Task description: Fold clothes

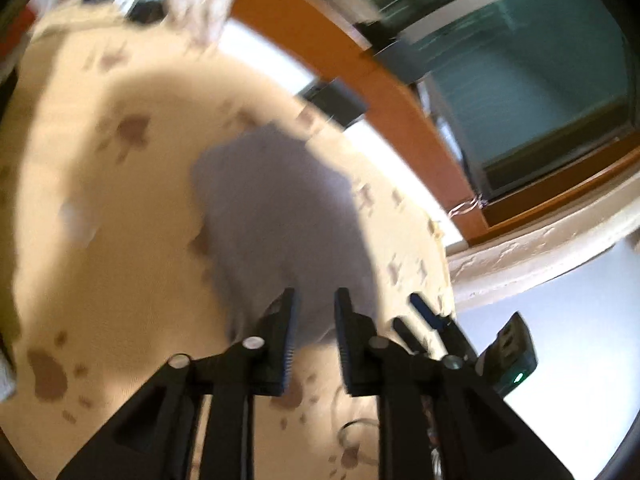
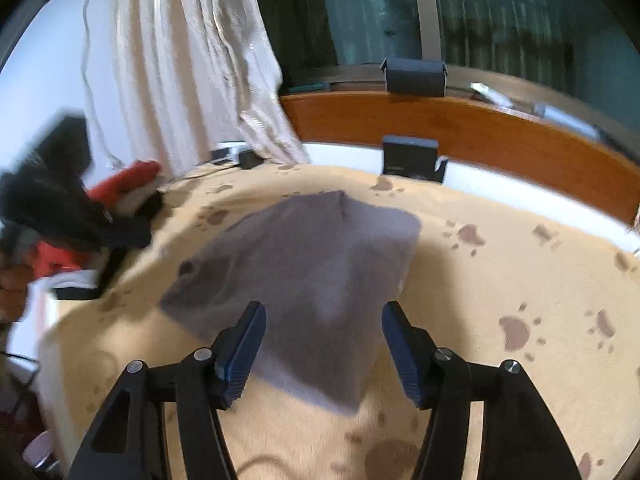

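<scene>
A grey folded garment (image 1: 276,208) (image 2: 312,264) lies flat on a cream bed cover with brown paw prints (image 1: 100,200) (image 2: 500,272). My left gripper (image 1: 315,294) hovers over the garment's near edge. Its jaws stand a little apart and nothing is between the pads. My right gripper (image 2: 323,310) hangs above the garment's near part, open wide and empty. The right gripper's blue-padded fingers (image 1: 424,312) also show at the right of the left wrist view. At the left edge of the right wrist view, a hand (image 2: 12,280) holds a blurred black tool.
A wooden headboard (image 2: 480,136) runs along the far side of the bed, with a black box (image 2: 408,158) in front of it. A pale curtain (image 2: 192,60) hangs at the back left. Red and black clothes (image 2: 128,188) are piled at the bed's left edge.
</scene>
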`<state>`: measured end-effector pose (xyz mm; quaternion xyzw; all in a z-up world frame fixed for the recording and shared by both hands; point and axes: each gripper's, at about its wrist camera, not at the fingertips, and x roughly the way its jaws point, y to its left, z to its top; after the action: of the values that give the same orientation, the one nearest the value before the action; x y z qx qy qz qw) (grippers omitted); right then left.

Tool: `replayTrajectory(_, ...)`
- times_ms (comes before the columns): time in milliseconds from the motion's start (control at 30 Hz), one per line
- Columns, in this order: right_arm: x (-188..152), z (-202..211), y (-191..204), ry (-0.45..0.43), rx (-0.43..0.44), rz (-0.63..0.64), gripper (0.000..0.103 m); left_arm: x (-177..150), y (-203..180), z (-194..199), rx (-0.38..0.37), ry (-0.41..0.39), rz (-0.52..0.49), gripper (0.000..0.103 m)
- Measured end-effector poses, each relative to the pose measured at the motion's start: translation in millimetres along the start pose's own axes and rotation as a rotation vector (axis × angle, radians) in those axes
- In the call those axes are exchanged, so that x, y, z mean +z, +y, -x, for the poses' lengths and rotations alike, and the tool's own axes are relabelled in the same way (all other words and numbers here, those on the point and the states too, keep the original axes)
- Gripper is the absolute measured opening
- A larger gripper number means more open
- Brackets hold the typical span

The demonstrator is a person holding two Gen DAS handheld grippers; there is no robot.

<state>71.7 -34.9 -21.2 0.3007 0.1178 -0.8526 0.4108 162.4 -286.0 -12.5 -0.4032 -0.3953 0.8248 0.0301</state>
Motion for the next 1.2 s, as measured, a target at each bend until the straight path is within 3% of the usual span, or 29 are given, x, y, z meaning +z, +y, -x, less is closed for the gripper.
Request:
replayTrajectory(67, 5, -13, 9, 0.013, -0.030, 0.023, 0.062, 9, -11, -18, -0.009, 0.001, -0.037, 0.040)
replayTrajectory(133, 8, -26, 18, 0.036, -0.035, 0.040, 0.062, 15, -16, -43, -0.018, 0.029, -0.060, 0.041)
replayTrajectory(300, -10, -55, 33, 0.164, -0.002, 0.147, 0.062, 1, -3, -103, 0.086, 0.169, -0.084, 0.041)
replayTrajectory(400, -30, -58, 35, 0.215, -0.020, 0.256, 0.062, -9, 13, -103, 0.068, 0.163, -0.095, 0.032)
replayTrajectory(433, -36, -55, 34, 0.216, -0.020, 0.281, 0.062, -11, 17, -101, 0.065, 0.158, -0.099, 0.025)
replayTrajectory(567, -42, -52, 27, 0.217, -0.001, 0.269, 0.063, -14, 37, -97, 0.047, 0.140, -0.094, 0.003)
replayTrajectory(733, -39, -48, 26, 0.212, 0.005, 0.255, 0.063, -18, 41, -90, 0.017, 0.155, -0.068, 0.003)
replayTrajectory(833, -30, -36, 21, 0.188, 0.036, 0.206, 0.063, -23, 21, -79, 0.027, 0.136, -0.128, 0.015)
replayTrajectory(900, -19, -24, 18, 0.138, 0.036, 0.164, 0.063, -24, 6, -73, 0.029, 0.111, -0.172, 0.031)
replayTrajectory(967, -6, -19, 11, 0.090, 0.017, 0.125, 0.063, -19, -5, -66, 0.013, 0.070, -0.195, 0.054)
replayTrajectory(1033, 7, -19, 5, 0.062, 0.003, 0.096, 0.063, -8, -7, -63, 0.025, 0.021, -0.194, 0.060)
replayTrajectory(1133, 17, -34, 1, 0.067, 0.006, 0.085, 0.063, 11, 3, -64, 0.059, -0.028, -0.155, 0.061)
replayTrajectory(1200, 15, -52, 4, 0.105, 0.019, 0.097, 0.063, 19, 12, -77, 0.082, -0.012, -0.111, 0.061)
